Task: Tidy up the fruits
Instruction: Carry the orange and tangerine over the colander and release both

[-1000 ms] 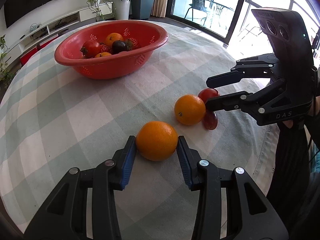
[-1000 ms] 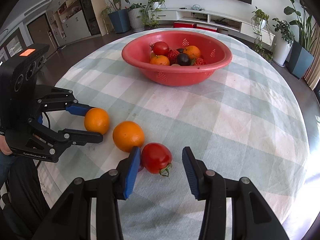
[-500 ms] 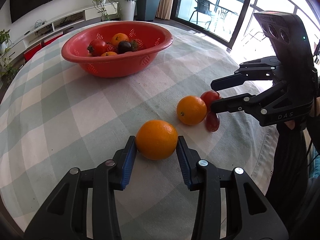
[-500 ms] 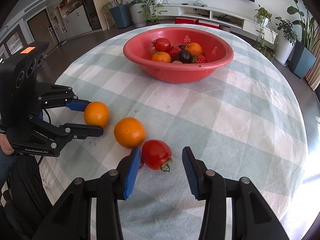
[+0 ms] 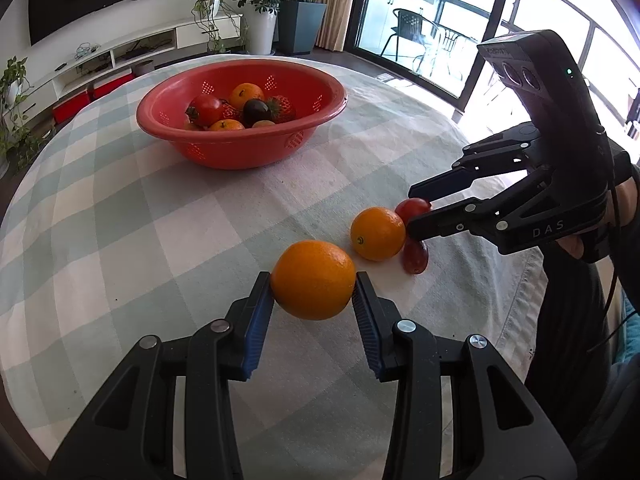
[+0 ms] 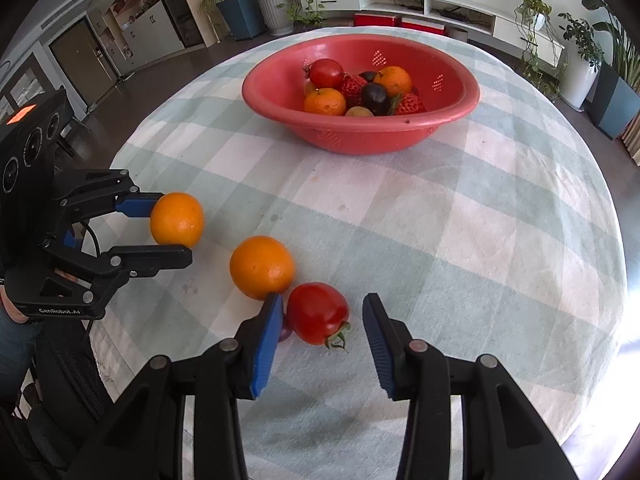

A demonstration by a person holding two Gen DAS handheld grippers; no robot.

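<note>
Pinching an orange [image 5: 313, 279] between both pads, left tool [image 5: 313, 292] has it at the near edge of the checked surface [image 5: 120, 220]. Right tool [image 6: 323, 326] is closing around the tomato [image 6: 317, 312]; gap remains on the right pad. Second orange [image 6: 262, 266] touches the tomato. Red bowl [image 6: 460, 92] of fruit sits well apart, further back.

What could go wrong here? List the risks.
1. The right tool is closing on the tomato, whose left pad sits against the loose orange; that orange could roll.
2. The small red fruit beside them may get pushed.
3. The left tool pinches its orange near the pad tips; it could slip.
</note>
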